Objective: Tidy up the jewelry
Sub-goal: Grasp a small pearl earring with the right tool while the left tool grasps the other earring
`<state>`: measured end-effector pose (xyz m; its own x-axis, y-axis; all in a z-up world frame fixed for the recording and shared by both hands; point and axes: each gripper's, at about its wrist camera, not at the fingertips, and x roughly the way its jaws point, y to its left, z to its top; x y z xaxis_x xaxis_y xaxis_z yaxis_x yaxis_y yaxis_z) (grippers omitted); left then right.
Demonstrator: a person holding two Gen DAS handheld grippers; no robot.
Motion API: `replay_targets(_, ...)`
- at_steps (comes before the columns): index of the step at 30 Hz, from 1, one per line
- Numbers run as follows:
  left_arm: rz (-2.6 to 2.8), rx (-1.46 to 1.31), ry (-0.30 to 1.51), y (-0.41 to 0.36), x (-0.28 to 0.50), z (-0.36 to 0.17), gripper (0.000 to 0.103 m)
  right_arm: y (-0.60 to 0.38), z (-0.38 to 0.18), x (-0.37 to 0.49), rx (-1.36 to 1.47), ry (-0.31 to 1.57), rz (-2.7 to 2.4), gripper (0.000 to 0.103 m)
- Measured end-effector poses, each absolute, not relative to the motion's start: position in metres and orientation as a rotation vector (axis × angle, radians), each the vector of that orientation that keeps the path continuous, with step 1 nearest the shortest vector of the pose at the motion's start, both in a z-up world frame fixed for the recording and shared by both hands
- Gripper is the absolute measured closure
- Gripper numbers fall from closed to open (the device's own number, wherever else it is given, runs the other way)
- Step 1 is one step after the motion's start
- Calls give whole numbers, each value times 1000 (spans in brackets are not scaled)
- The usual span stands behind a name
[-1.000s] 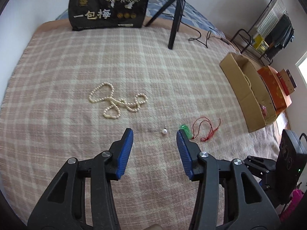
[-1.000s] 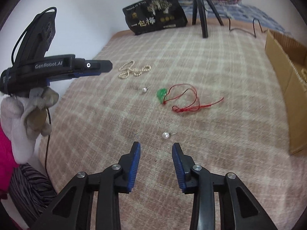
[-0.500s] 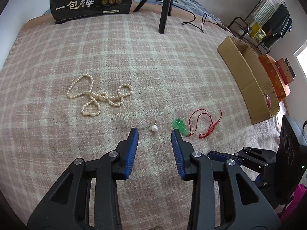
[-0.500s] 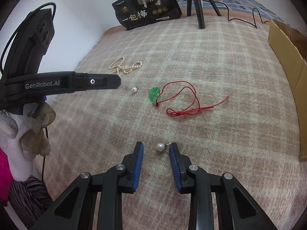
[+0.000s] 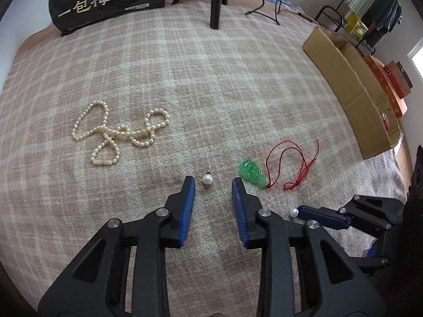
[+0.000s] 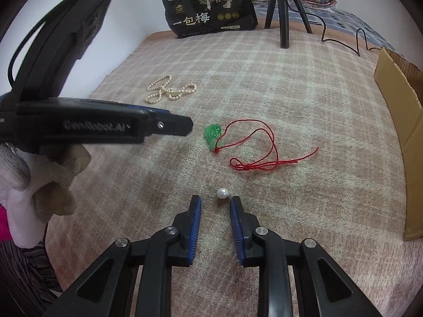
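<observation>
Closing both sets of jaws, nothing pinched yet: left gripper (image 5: 212, 183) has its pearl (image 5: 207, 179) between the tips, stud pointing far; right gripper (image 6: 214, 203) has its pearl (image 6: 222, 193) just beyond the tips.

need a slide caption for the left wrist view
Left gripper closing around a pearl earring on the plaid blanket, between a pearl necklace and a green pendant on red cord.

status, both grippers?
Left gripper closing around small white pearl earring, no contact. Right gripper closing, second pearl earring at its tips, ungripped. Nothing in the way.
</observation>
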<state>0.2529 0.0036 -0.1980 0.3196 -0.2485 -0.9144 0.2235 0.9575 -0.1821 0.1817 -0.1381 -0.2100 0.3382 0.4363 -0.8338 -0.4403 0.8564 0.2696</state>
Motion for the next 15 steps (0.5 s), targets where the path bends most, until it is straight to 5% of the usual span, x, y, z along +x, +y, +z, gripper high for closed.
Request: replay_targets(15, -301, -4, 1200, 7, 250, -197, 75, -129, -206, 178, -162, 995, 617, 75)
